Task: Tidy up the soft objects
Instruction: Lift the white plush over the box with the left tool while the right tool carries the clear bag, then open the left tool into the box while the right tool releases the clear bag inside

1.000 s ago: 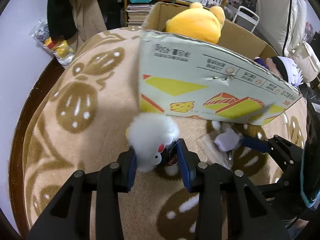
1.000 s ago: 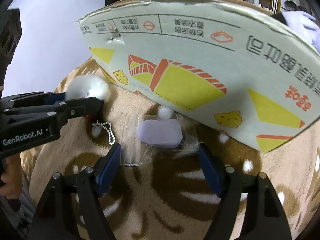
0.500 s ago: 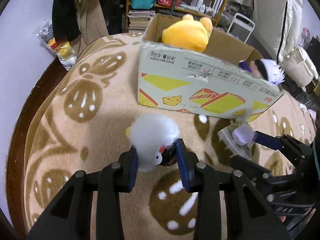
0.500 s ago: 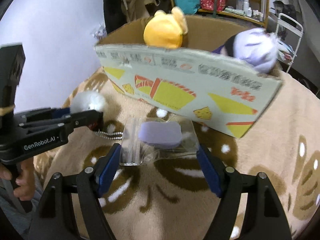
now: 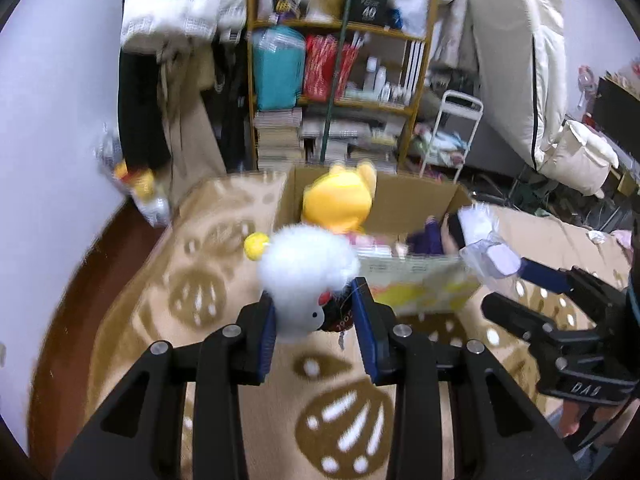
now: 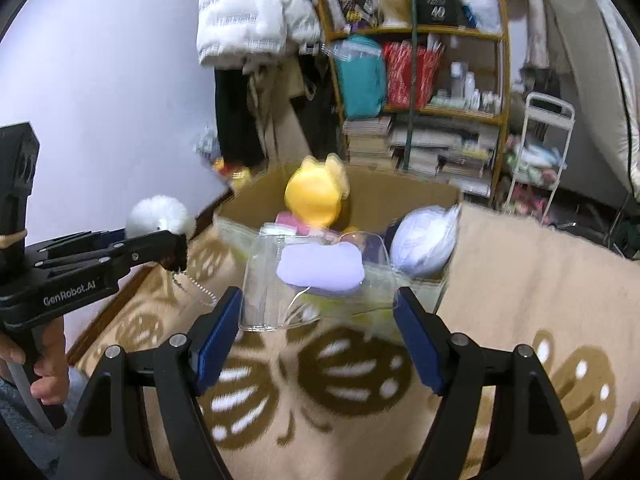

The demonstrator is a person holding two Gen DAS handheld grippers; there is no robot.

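Observation:
My left gripper (image 5: 316,316) is shut on a white fluffy plush keychain (image 5: 306,270) and holds it in the air before the cardboard box (image 5: 420,280). It also shows in the right wrist view (image 6: 160,216). My right gripper (image 6: 318,324) is shut on a clear plastic bag with a lilac soft pad (image 6: 320,268) inside, held up near the box's front wall; the bag also shows in the left wrist view (image 5: 490,258). Inside the box (image 6: 400,196) lie a yellow plush (image 6: 316,196) and a doll with white hair (image 6: 426,240).
The box stands on a beige blanket with brown prints (image 6: 520,280) over a bed with a dark wooden edge (image 5: 80,280). Behind are a cluttered shelf (image 5: 340,92), hanging clothes (image 5: 160,80), a white rack (image 6: 540,152) and a mattress against the wall (image 5: 520,60).
Both grippers have risen well above the blanket with their objects. The view now looks over the box's rim into it, and the room behind has come into sight.

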